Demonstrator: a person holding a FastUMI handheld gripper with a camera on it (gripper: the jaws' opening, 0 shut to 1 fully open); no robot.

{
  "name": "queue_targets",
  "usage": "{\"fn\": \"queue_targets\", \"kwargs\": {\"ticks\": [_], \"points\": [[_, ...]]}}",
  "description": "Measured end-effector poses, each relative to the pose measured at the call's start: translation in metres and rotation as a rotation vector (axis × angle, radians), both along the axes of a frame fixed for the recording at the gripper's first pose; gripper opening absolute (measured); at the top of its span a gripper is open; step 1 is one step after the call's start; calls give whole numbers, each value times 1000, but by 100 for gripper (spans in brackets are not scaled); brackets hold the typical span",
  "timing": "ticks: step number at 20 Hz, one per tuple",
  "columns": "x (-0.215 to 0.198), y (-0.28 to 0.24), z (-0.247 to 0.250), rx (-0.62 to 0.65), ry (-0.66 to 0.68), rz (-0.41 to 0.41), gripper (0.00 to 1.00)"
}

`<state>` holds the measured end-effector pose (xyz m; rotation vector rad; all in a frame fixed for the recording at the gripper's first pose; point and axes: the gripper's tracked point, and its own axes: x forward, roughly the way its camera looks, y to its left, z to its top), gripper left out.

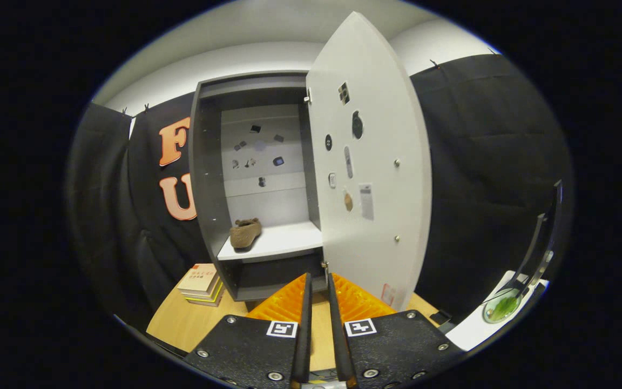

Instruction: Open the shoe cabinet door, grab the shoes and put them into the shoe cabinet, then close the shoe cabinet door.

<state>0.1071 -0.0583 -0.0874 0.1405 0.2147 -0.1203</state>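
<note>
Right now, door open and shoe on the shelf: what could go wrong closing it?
1. The claw has its fingers nearly together with nothing between them, near the door's lower hinge-side corner. Pushing there gives poor leverage, so the fingers may slip off.
2. The shoe sits at the shelf's front left edge; if it overhangs, the closing door could clip it.
3. The books lie against the cabinet's left base; a wide swing of the claw could knock them.
</note>
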Motion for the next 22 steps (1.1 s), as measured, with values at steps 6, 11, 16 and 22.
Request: {"fn": "queue_targets", "kwargs": {"ticks": [6, 11, 16, 22], "points": [[11, 59, -106, 66, 160, 113, 19], [32, 89, -195, 82, 279, 174, 21], [68, 106, -284, 97, 399, 225, 23], [113, 111, -375, 117, 527, 241, 23]]}}
